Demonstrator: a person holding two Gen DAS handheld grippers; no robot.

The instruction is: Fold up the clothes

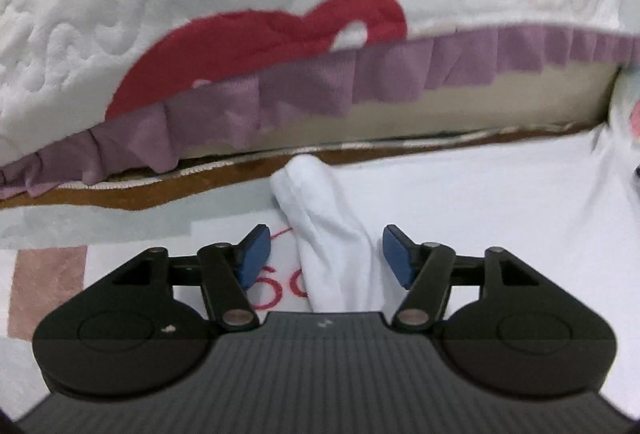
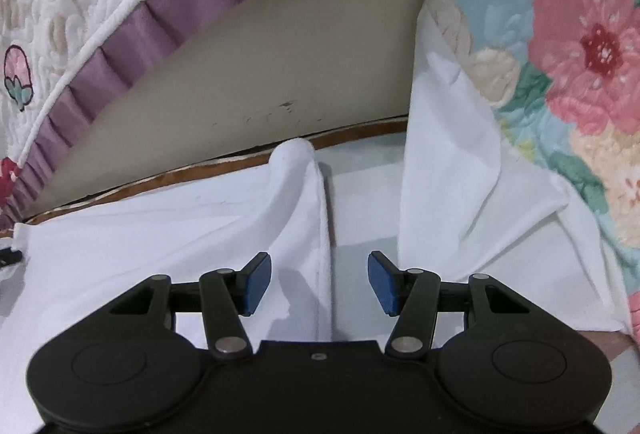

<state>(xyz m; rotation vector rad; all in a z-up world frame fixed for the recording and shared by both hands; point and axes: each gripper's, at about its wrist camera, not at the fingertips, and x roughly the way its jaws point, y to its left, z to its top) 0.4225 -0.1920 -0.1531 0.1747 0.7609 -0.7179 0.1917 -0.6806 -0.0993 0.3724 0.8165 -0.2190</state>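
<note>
You are holding both the left gripper [image 1: 325, 254] and right gripper [image 2: 319, 282] open, gripping nothing; closing now risks pinching only one layer of the white garment [image 2: 296, 202], dragging it askew.

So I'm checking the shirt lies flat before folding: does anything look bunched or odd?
Yes. The white garment has a raised ridge of bunched cloth running away between the open right gripper fingers; the left gripper, also open, straddles a similar ridge.
</note>
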